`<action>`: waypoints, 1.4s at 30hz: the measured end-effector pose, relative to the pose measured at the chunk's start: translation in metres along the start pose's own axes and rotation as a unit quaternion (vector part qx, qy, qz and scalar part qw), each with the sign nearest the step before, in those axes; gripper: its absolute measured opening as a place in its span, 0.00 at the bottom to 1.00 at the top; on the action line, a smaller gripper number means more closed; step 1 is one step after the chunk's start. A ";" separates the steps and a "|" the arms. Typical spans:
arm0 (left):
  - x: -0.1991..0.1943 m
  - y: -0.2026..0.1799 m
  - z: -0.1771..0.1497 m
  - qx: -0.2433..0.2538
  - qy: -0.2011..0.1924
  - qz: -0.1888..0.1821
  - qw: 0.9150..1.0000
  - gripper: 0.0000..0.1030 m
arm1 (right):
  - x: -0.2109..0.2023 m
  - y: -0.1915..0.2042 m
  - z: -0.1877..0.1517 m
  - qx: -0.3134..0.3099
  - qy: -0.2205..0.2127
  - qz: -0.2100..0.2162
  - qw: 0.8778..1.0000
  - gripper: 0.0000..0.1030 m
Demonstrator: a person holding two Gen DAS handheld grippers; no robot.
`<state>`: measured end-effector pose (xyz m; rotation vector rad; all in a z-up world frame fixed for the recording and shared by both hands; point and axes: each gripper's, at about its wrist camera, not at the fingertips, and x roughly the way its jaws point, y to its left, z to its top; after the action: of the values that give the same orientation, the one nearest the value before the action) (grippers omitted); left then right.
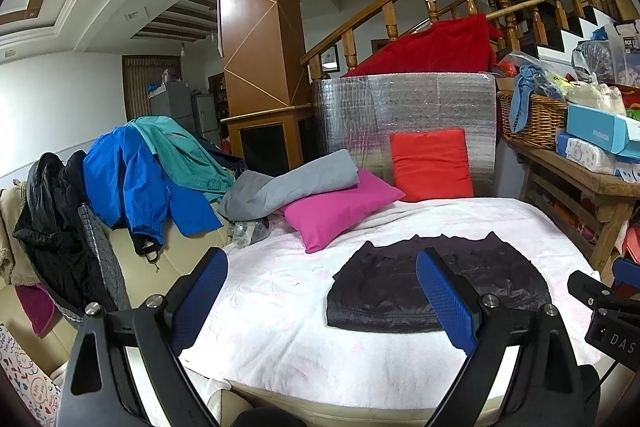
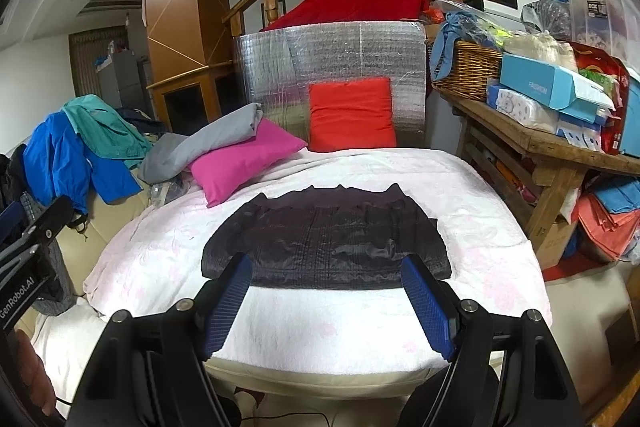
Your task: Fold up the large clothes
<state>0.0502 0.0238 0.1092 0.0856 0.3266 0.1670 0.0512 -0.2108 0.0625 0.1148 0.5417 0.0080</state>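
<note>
The dark quilted jacket (image 2: 326,241) lies flat on the white-and-pink blanket (image 2: 460,187) that covers the bed, near its front edge and well apart from the pink cushion (image 2: 244,157) and red cushion (image 2: 350,115) at the back. It reads as a compact, roughly rectangular shape with no sleeves trailing out, so it appears at least partly folded; whether a further fold is intended cannot be settled from these views.

The left claw (image 1: 322,301) is released, jaws wide, nothing between the pads, hovering above the blanket just beside the jacket's left edge. The right claw (image 2: 330,307) is likewise released and empty, hanging over the jacket's near hem without touching it.

Outstanding work, in my judgement: the blue jacket (image 1: 132,179), teal jacket (image 1: 180,151) and black coat (image 1: 52,223) remain draped unfolded over the sofa back at left, and a grey garment (image 1: 288,183) rests loosely across the pink cushion.
</note>
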 end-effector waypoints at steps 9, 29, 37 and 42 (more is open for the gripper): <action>0.004 0.005 0.002 -0.006 -0.001 0.011 1.000 0.93 | 0.009 0.006 0.004 -0.005 -0.001 0.002 1.000 0.78; 0.038 -0.007 0.000 0.005 0.025 0.008 1.000 0.93 | 0.047 0.009 0.009 -0.006 0.020 -0.011 1.000 0.78; 0.054 -0.011 0.003 0.007 0.034 0.002 0.999 0.93 | 0.062 0.013 0.013 -0.008 0.028 -0.018 0.999 0.78; 0.064 -0.012 0.004 0.006 0.039 -0.001 0.999 0.93 | 0.072 0.012 0.016 -0.004 0.033 -0.022 0.999 0.78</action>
<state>0.1132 0.0233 0.0911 0.0910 0.4065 0.1674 0.1213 -0.1979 0.0404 0.0954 0.6104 -0.0293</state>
